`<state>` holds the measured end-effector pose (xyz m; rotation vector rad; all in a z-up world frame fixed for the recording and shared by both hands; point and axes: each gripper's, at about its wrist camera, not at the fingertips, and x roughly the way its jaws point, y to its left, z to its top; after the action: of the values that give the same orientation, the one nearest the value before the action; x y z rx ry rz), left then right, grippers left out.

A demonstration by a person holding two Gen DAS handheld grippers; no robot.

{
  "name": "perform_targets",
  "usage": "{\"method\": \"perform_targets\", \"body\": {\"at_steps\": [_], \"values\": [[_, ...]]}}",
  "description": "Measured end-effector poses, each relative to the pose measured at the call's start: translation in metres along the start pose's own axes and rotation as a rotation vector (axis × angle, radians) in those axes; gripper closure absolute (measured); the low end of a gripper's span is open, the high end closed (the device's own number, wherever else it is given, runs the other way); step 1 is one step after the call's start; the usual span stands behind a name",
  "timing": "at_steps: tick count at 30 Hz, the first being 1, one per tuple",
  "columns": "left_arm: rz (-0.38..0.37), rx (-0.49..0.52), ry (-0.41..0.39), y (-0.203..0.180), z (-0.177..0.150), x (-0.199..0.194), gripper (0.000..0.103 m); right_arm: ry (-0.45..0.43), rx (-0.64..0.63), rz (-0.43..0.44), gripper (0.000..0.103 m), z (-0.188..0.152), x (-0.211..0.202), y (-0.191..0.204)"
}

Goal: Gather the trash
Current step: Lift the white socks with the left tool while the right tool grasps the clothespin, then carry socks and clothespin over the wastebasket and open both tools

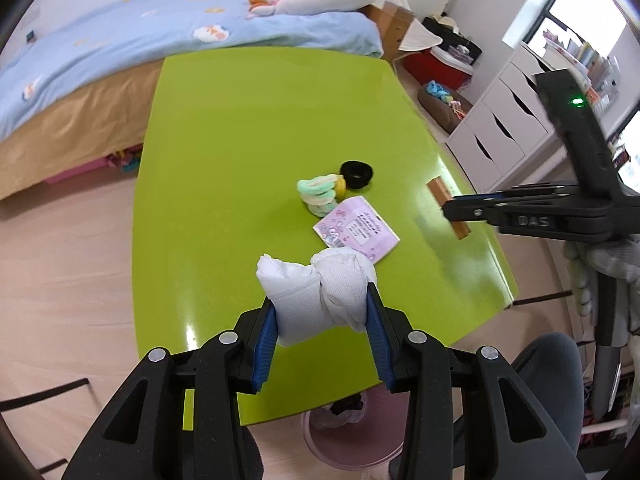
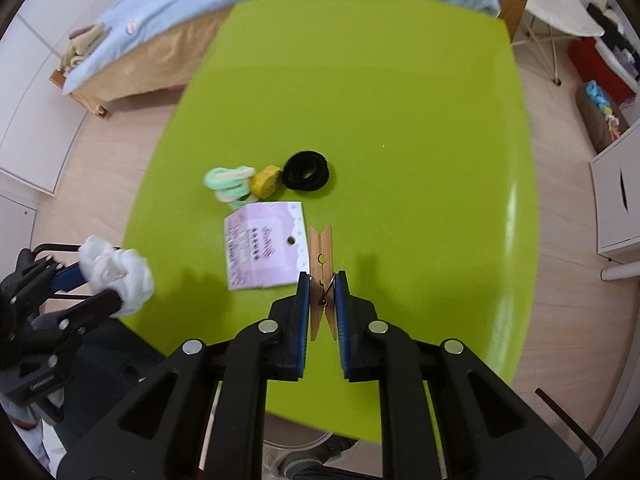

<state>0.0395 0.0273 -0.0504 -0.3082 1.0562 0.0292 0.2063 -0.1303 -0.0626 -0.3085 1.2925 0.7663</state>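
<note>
My left gripper (image 1: 320,312) is shut on a crumpled white cloth wad (image 1: 316,284) and holds it over the near part of the green table (image 1: 248,140); the wad also shows in the right wrist view (image 2: 120,276). My right gripper (image 2: 322,292) is shut on a wooden clothespin (image 2: 321,264), seen from the left wrist view (image 1: 444,204) near the table's right edge. A pink printed card (image 1: 358,232) (image 2: 266,252) lies on the table. Pastel hair ties (image 1: 318,194), a yellow roll (image 2: 266,182) and a black hair band (image 1: 356,174) (image 2: 306,171) lie beyond it.
A pink bin (image 1: 352,436) with a white liner stands on the floor under the table's near edge. A bed with a blue cover (image 1: 120,52) lies behind the table. White drawers (image 1: 504,120) stand at the right. A grey chair (image 1: 548,364) is near the right corner.
</note>
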Motion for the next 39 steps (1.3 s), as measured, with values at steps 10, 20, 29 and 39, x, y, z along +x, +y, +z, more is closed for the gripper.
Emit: {"method": "perform_targets", "body": {"at_steps": [10, 20, 29, 39], "values": [[0.003, 0.081, -0.056, -0.027, -0.024, -0.039, 0.063, -0.14, -0.021, 0.011, 0.091, -0.071, -0.061, 0.02], [-0.018, 0.114, -0.088, -0.05, -0.064, -0.067, 0.063, -0.188, -0.023, 0.022, 0.091, -0.148, -0.085, 0.039], [-0.037, 0.13, -0.074, -0.062, -0.092, -0.076, 0.063, -0.159, -0.018, 0.059, 0.091, -0.19, -0.08, 0.046], [-0.053, 0.133, -0.064, -0.064, -0.104, -0.082, 0.063, -0.128, -0.02, 0.152, 0.087, -0.203, -0.069, 0.057]]}}
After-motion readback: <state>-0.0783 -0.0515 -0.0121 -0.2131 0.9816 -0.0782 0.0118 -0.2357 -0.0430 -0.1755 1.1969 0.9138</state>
